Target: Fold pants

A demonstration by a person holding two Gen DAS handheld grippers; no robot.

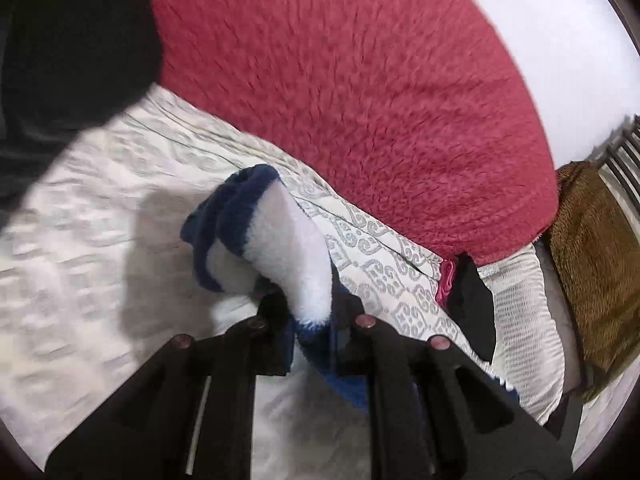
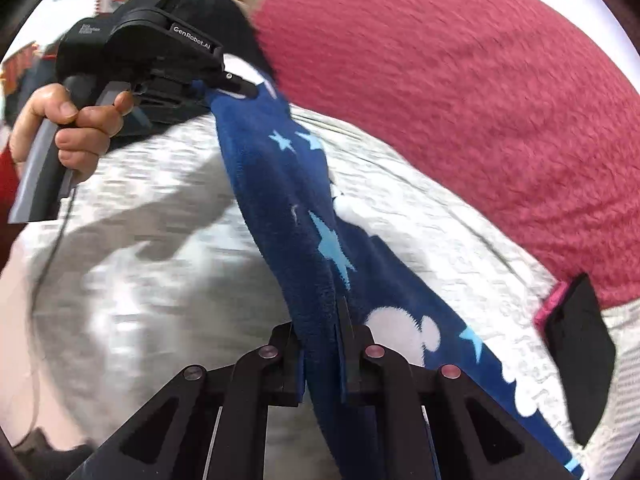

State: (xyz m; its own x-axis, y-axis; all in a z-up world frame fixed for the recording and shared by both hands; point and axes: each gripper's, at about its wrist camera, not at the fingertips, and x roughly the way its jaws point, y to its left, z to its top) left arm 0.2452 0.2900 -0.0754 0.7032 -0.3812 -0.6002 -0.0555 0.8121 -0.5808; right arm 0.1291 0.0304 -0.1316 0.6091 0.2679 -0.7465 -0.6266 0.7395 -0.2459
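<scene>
Both grippers clamped shut on the blue star-print fleece pants point(image 2: 320, 240), stretched taut above the bed point(image 2: 140, 280), long axis from near right gripper point(image 2: 322, 360) to far-left left gripper point(image 2: 240, 86).

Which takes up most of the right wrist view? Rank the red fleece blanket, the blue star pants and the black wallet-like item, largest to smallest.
1. red fleece blanket, filling the upper right.
2. blue star pants, a long band stretched between both grippers; nearness to the camera inflates it.
3. black wallet-like item, a small patch at the right edge.
</scene>
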